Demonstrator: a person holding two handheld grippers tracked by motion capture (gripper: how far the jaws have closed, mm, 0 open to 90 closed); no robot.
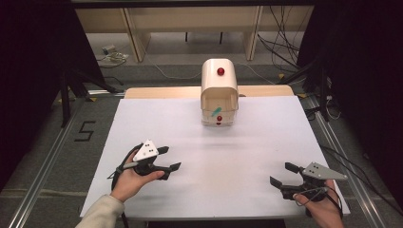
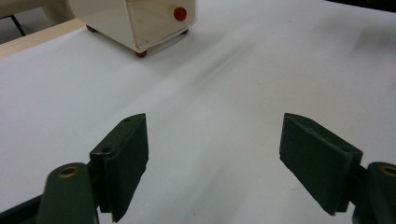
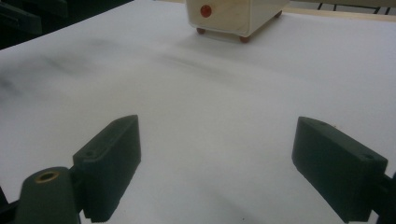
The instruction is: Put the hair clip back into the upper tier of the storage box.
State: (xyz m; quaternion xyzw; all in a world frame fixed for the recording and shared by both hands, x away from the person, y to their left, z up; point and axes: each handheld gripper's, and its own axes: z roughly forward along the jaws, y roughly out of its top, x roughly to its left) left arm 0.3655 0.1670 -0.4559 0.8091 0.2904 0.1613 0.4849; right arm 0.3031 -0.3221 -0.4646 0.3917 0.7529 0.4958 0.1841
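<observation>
Both my grippers empty, jaws apart: left gripper (image 1: 171, 158) near worktop's front-left, right gripper (image 1: 280, 175) front-right. Cream box (image 1: 219, 92) at far edge untouched; everything left.

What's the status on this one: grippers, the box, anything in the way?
Left hand-held gripper open, empty. Right hand-held gripper open, empty. Cream box at table's far edge, untouched, front open, teal item inside. White tabletop between bare.

The box (image 2: 135, 23) is cut off by the top edge in both gripper views. A teal thing (image 1: 216, 111) inside it is too small to identify.
</observation>
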